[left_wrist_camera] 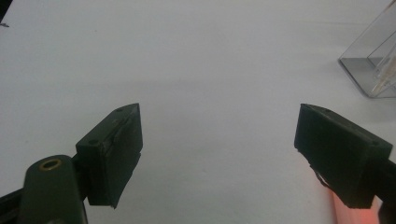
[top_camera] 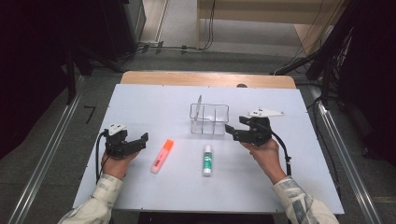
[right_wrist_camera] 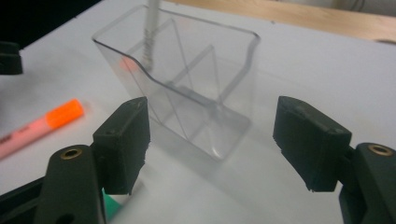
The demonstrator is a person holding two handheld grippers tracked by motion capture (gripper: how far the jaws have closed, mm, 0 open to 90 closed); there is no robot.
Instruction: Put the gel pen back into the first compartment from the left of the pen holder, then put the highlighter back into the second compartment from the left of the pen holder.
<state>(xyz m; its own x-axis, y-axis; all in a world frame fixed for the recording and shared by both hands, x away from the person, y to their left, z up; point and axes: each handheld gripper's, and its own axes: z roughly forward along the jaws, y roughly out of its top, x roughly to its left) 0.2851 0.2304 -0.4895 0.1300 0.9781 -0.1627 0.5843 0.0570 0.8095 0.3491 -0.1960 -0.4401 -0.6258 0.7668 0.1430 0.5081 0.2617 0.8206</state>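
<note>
Standing at the table (top_camera: pixel 140 95), I see the person busy with putting desk things into the clear organizer (top_camera: pixel 208 119), which is upright near the middle of the white top. One pen (top_camera: pixel 199 106) stands already in its back-left compartment, leaning a little. The highlighter (top_camera: pixel 162 155) and the glue stick (top_camera: pixel 207 160) lie flat in front of the organizer, well apart from each other and not yet picked. The right gripper (top_camera: pixel 229 129) is just beside the organizer's right wall, its jaws wide and with nothing between them; in the right gripper view the organizer (right_wrist_camera: pixel 187 88) is ahead of the pads, not touched by them. The left gripper (top_camera: pixel 144 138) rests near the highlighter's cap end, jaws also wide and empty; in the left gripper view the highlighter (left_wrist_camera: pixel 352 212) shows behind the right pad. I judge the step now is between placings: the next thing must be fetched. This asks one gripper to come down over the highlighter or the glue stick, across its body, and close there.
</note>
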